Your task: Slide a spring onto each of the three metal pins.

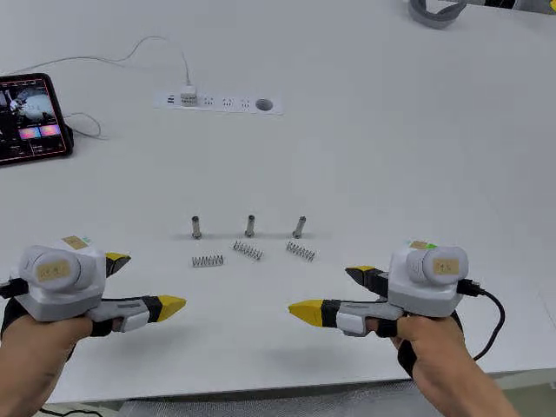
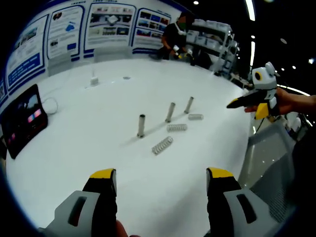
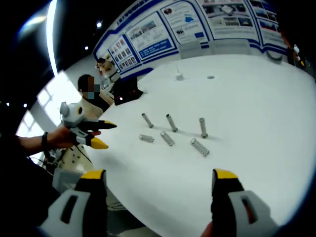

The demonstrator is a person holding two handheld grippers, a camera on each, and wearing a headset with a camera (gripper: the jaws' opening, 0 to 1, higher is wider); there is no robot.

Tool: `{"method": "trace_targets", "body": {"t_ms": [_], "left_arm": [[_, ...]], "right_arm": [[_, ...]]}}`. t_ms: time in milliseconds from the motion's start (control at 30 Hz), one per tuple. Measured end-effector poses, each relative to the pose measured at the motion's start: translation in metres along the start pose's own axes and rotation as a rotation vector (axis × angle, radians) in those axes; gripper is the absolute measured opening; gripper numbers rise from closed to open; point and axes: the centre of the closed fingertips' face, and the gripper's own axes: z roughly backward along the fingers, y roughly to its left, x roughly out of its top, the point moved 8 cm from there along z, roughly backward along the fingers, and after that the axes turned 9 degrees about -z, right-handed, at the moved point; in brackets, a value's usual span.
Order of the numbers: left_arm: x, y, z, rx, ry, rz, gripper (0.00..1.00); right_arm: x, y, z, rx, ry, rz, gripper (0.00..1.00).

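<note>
**No spring fitted yet**

The left pin, middle pin and right pin stand upright in a row on the white table, all bare. Three springs lie flat just near of them, touching none. The left gripper and right gripper hover nearer, jaws wide and empty. All three fittings look undone.
</note>
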Motion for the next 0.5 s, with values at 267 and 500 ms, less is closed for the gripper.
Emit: {"method": "trace_targets", "body": {"t_ms": [267,500], "left_arm": [[0.005,-0.006,-0.012,-0.051,0.028,-0.078,0.75],[0.011,-0.007,-0.022,-0.090,0.047,-0.134,0.73]], "right_arm": [[-0.003,0.001,0.000,-0.002,0.007,-0.001,0.89],[-0.005,0.003,0.000,-0.001,0.011,-0.005,0.89]]}}
